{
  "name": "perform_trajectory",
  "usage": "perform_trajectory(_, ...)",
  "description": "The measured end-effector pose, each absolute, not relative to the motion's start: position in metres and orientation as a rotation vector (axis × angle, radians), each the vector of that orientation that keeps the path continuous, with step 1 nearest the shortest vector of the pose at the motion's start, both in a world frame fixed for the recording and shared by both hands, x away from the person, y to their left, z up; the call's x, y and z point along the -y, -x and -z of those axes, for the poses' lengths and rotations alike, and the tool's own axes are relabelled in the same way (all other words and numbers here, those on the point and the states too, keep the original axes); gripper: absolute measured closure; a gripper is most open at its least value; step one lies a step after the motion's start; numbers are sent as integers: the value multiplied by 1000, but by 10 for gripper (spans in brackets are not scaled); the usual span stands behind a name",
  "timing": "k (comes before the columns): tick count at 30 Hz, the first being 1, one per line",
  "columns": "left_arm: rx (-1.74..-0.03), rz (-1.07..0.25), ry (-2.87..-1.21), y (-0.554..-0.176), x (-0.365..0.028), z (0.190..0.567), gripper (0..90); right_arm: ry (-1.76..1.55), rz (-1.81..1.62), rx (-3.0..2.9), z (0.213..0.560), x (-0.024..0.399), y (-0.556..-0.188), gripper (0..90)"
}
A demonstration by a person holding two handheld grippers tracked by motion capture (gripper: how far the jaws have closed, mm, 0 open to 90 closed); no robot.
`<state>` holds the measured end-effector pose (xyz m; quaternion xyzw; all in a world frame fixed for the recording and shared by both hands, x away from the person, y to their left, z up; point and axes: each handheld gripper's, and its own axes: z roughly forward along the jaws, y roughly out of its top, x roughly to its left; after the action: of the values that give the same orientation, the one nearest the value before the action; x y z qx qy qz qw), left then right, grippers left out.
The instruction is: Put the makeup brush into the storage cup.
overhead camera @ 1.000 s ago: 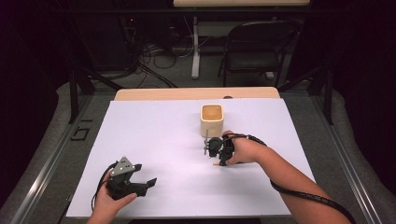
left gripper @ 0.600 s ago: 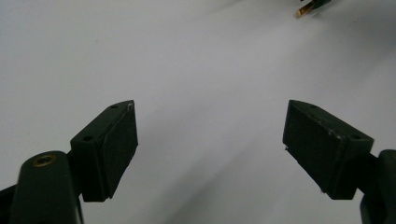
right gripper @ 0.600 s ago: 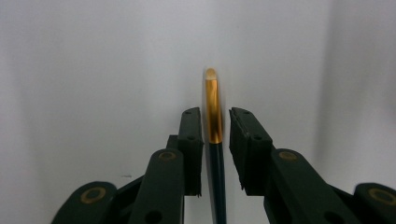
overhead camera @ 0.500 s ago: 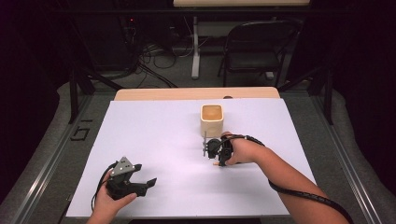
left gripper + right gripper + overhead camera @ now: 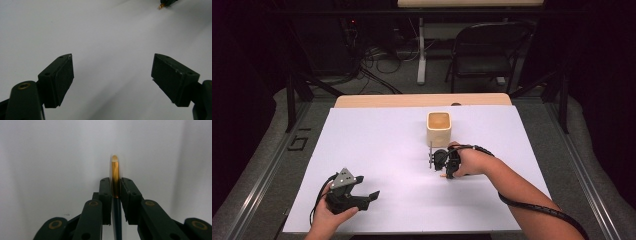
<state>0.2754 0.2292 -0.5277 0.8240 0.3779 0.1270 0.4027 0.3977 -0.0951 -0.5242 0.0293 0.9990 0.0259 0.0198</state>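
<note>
Now your right gripper point(image 5: 115, 187) clamps a slim gold-tipped pen point(image 5: 115, 173) just short of the cup point(image 5: 439, 128), while your left gripper point(image 5: 362, 196) gapes empty.

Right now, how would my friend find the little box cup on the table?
Look at the big white table, then toward its far middle. There stands a cream square cup, open on top, just beyond the right gripper. Nothing else stands upright there.

No readable text, label, brand, number or sign appears on anything in these views.
</note>
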Motion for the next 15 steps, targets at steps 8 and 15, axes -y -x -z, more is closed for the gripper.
perform_trajectory(8, -956, -320, -2081, -275, -229, 528, 186, -87, -45, -3124, 526, 94, -398, 817)
perform_trajectory(15, -956, -319, -2081, -276, -229, 528, 187, -90, -55, -3131, 527, 93, -399, 837)
